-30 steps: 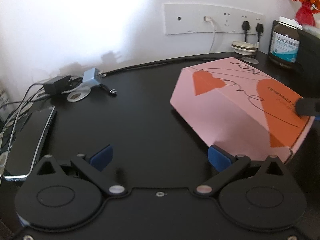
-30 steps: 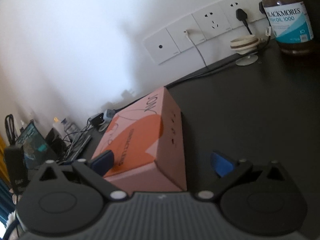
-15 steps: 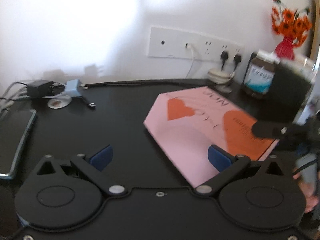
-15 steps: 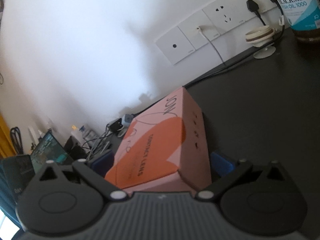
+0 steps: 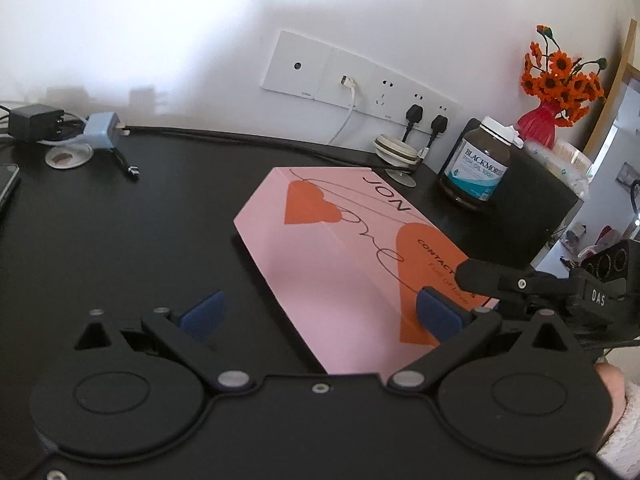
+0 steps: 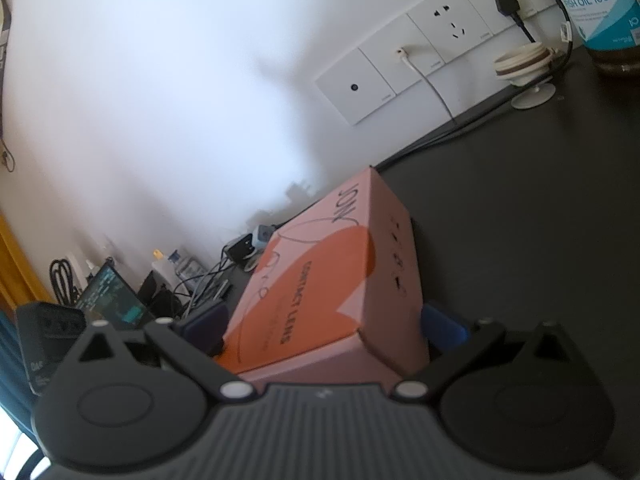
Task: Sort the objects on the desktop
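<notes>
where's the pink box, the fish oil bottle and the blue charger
pink box (image 5: 340, 248), left wrist view, on its top face
fish oil bottle (image 5: 478, 168), left wrist view, on its label
blue charger (image 5: 102, 130), left wrist view, on its body

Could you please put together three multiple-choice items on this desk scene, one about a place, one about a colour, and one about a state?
1. Where does the brown supplement bottle stand?
A. near the wall sockets, beyond the pink box
B. beside the phone
C. on top of the pink box

2. What colour are the hearts printed on the pink box?
A. blue
B. orange
C. green

3. How is the left tool?
A. shut on the box
B. shut on a cable
C. open, holding nothing

Answers:
1 A, it stands on the black desk at the back right, below the sockets.
2 B, two orange hearts show on the lid.
3 C, its blue pads stand wide apart, with nothing pinched between them.
</notes>
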Action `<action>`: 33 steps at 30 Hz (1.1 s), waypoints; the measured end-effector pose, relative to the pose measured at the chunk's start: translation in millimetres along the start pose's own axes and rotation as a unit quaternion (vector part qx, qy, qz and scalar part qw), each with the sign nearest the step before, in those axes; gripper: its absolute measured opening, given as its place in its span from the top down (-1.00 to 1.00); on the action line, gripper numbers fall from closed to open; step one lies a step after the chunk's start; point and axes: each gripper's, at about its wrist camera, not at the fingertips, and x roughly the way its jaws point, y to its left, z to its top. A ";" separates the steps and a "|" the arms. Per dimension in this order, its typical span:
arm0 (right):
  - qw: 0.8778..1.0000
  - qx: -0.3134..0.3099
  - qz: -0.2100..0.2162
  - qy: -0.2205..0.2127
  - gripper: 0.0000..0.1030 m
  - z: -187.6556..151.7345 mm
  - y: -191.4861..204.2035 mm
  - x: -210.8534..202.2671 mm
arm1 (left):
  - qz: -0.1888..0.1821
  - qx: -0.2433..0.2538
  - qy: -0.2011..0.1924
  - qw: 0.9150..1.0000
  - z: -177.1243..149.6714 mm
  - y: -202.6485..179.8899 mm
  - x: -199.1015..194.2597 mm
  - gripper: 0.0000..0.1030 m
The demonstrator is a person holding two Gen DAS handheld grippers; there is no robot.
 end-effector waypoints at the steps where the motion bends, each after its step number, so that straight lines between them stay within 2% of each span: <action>1: 1.000 0.000 0.000 0.000 -0.99 -0.1 0.0 0.1 | -0.007 -0.004 0.004 1.000 -0.5 0.1 0.9 -1.00; 6: 1.000 -0.002 0.001 0.003 -0.99 2.0 -2.1 0.5 | -0.050 -0.025 0.033 0.998 -3.8 -2.3 11.1 -1.00; 9: 1.000 -0.002 0.000 0.003 -0.99 1.1 -1.0 0.3 | -0.048 -0.023 0.036 0.998 -2.1 -3.0 10.3 -1.00; 13: 1.000 -0.003 0.005 0.006 -0.99 0.4 0.5 1.4 | -0.059 -0.082 0.049 0.994 -0.3 16.4 15.3 -1.00; 15: 1.000 -0.005 0.008 0.010 -0.99 0.0 1.5 2.9 | -0.073 -0.094 0.055 0.991 -0.5 19.9 18.4 -1.00; 18: 1.000 -0.007 0.012 0.013 -0.99 -0.1 2.4 4.1 | -0.078 -0.086 0.050 0.992 -0.1 15.0 18.0 -1.00; 22: 1.000 -0.001 0.022 0.010 -0.99 -0.3 0.4 3.1 | -0.064 -0.062 0.035 0.995 0.1 4.5 13.9 -1.00; 25: 1.000 0.001 0.025 0.009 -0.99 -0.2 0.0 3.2 | -0.056 -0.064 0.014 0.996 3.1 5.5 5.5 -1.00; 30: 0.999 0.007 0.034 0.004 -0.99 0.0 -2.9 1.6 | -0.114 -0.071 -0.003 0.991 4.1 5.2 -3.1 -1.00; 33: 0.999 0.014 0.039 -0.003 -0.99 0.2 -5.0 0.0 | -0.120 -0.062 0.008 0.991 1.4 -1.7 2.6 -1.00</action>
